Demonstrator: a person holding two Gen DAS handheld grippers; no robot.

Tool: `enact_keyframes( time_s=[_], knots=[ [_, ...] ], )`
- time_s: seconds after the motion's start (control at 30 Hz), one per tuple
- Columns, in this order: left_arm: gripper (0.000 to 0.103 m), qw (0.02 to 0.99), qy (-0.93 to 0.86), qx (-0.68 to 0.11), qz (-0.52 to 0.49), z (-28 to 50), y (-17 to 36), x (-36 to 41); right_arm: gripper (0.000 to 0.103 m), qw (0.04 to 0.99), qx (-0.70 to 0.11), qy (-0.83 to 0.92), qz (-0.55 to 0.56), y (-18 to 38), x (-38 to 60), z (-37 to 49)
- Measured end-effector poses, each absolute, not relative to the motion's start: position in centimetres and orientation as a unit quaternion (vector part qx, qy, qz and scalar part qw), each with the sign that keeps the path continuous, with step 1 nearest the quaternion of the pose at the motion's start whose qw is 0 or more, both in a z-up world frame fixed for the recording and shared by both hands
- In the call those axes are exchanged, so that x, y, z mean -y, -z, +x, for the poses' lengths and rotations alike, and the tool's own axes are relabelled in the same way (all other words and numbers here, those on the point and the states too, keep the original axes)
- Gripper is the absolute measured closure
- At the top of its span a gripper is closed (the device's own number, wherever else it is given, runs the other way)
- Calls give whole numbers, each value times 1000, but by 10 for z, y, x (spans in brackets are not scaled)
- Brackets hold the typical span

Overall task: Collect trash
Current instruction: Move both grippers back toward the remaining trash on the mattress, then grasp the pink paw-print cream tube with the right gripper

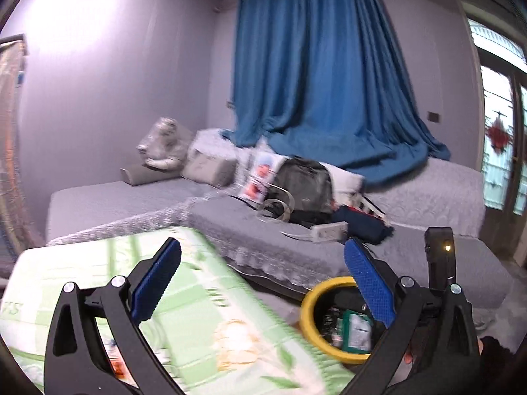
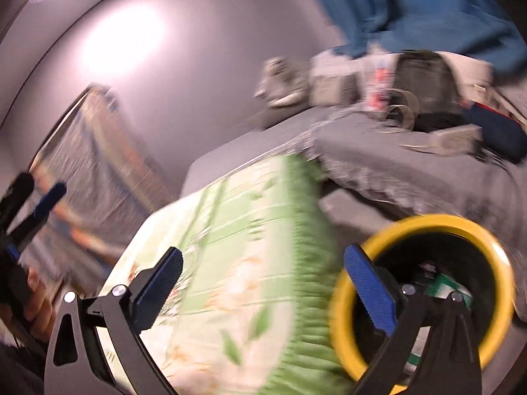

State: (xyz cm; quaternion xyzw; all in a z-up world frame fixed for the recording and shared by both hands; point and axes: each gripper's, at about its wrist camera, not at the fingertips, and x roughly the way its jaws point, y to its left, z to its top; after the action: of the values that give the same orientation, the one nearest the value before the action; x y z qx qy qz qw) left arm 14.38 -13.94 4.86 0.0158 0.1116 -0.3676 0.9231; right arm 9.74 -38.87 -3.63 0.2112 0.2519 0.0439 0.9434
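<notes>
Left gripper (image 1: 262,276), right gripper (image 2: 263,278) both wide, empty; round yellow-rimmed black bin (image 2: 342,299) just right of green floral-cloth table (image 2: 230,263); steady before next pick.

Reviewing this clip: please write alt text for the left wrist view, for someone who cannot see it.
The open left gripper hangs over a green floral cloth, empty, beside a yellow-rimmed bin holding packaging. Behind, a grey bed carries a black backpack under a blue curtain.
</notes>
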Motion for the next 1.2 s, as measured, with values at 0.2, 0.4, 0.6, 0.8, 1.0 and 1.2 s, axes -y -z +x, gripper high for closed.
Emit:
enact_keyframes(
  time_s=[0.2, 0.4, 0.6, 0.8, 1.0, 1.2],
  knots=[
    [8, 975, 196, -102, -29, 167, -21, -6, 8, 936, -303, -163, 80, 34, 274, 163],
    [8, 985, 19, -159, -66, 172, 23, -130, 8, 909, -357, -213, -27, 58, 189, 216],
    [8, 968, -24, -203, -145, 164, 56, -193, 23, 871, -419, -235, -102, 100, 140, 254],
    [8, 962, -2, -217, -164, 165, 70, -205, 42, 823, -516, -231, -56, 122, 126, 305],
    [8, 959, 16, -226, -169, 173, 81, -199, 51, 785, -581, -217, 1, 133, 122, 347],
    [8, 954, 14, -244, -171, 176, 90, -203, 57, 769, -607, -198, -10, 153, 112, 356]
  ],
)
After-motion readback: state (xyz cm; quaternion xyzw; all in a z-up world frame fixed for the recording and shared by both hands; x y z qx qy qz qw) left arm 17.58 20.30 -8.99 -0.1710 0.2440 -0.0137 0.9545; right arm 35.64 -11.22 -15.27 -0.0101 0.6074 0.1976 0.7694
